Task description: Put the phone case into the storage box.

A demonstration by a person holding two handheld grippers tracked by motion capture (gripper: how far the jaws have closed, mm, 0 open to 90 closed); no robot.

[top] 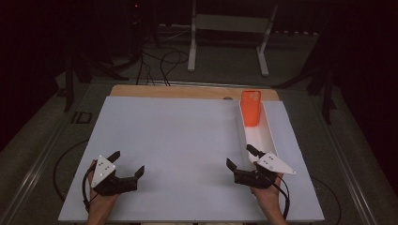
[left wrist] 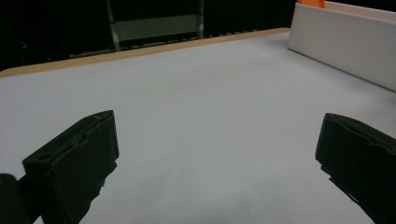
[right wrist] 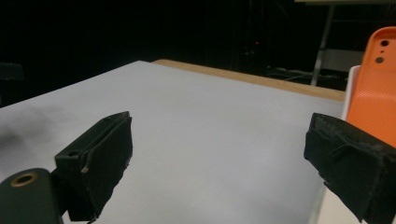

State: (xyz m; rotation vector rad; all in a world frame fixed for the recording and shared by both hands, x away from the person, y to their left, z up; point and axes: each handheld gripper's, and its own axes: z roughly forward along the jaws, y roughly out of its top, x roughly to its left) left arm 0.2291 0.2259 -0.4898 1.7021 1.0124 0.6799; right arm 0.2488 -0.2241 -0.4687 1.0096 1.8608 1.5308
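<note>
- One orange phone case (top: 251,108) is leaning upright at the far end of a long white tray (top: 268,136), which is lying along the right side of the table (top: 173,140).
- Right claw (top: 240,158) is hovering at the tray's near end, jaws spread wide apart around nothing, one jaw over the tray's rim.
- Left claw (top: 127,161) is waiting near the table's front left, jaws likewise wide apart and empty, well away from the tray.
</note>
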